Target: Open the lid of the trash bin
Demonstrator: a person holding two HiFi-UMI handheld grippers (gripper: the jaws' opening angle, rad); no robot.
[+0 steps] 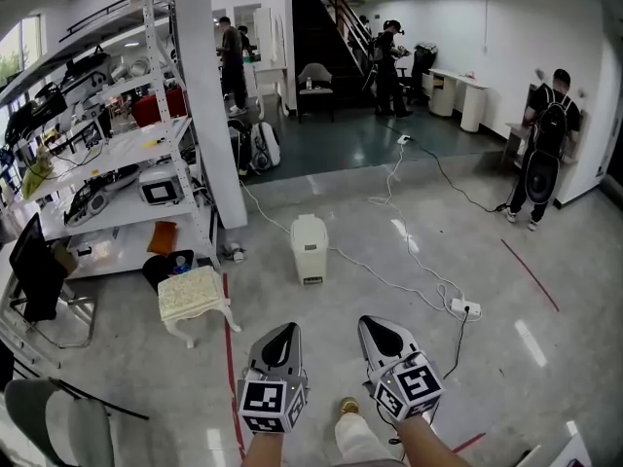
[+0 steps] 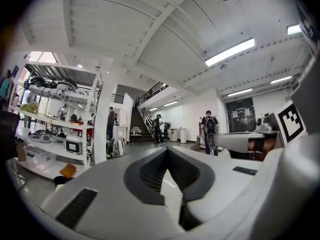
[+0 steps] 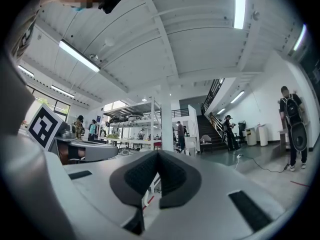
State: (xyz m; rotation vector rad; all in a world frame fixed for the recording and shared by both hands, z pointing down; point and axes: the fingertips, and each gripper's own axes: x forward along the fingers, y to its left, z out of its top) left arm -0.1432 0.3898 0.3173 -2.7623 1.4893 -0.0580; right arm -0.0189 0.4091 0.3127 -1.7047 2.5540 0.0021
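A small white trash bin (image 1: pixel 310 248) stands on the grey floor in the head view, its lid down, well ahead of both grippers. My left gripper (image 1: pixel 284 334) is held low at the bottom centre, jaws shut with nothing between them. To its right, my right gripper (image 1: pixel 378 329) is likewise shut and empty. Both point forward and upward. In the left gripper view the left gripper (image 2: pixel 167 151) shows closed tips against the ceiling and room. The right gripper (image 3: pixel 158 154) shows the same in its own view. The bin is hidden in both gripper views.
A white ornate stool (image 1: pixel 193 295) stands left of the bin beside a black bucket (image 1: pixel 165 266). A white shelving rack (image 1: pixel 127 163) and a pillar (image 1: pixel 209 95) fill the left. A white cable and power strip (image 1: pixel 465 309) cross the floor on the right. Several people stand far back.
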